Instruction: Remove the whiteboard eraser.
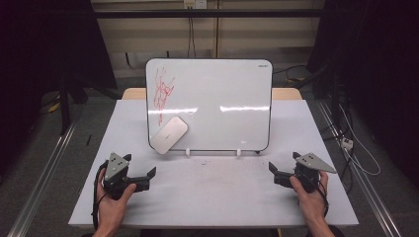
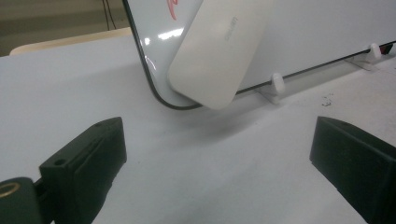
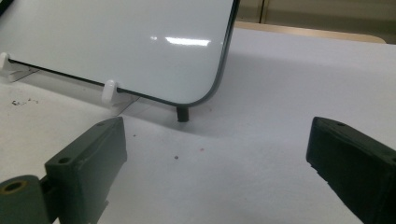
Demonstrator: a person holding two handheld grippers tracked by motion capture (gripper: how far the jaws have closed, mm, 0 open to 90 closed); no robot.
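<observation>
A whiteboard [image 1: 217,98] stands upright, leaning back, at the middle of the white table [image 1: 212,197]. Red scribbles [image 1: 162,91] mark its upper left. A pale oblong eraser [image 1: 169,134] clings tilted to the board's lower left corner. My left gripper [image 1: 141,167] rests near the front left of the table, held by a hand, jaws wide apart with nothing between them. In the left gripper view the eraser [image 2: 219,51] lies ahead of the open left gripper [image 2: 217,140]. My right gripper [image 1: 284,162] sits at the front right, also open and empty. In the right gripper view the right gripper [image 3: 217,140] faces the board's lower corner [image 3: 116,42].
The board rests on small white clip feet [image 3: 109,91] and a short black leg [image 3: 182,113]. Dark specks and faint smudges [image 1: 217,162] lie on the table in front of it. Metal rails [image 1: 44,163] and cables [image 1: 356,148] run along the floor on both sides.
</observation>
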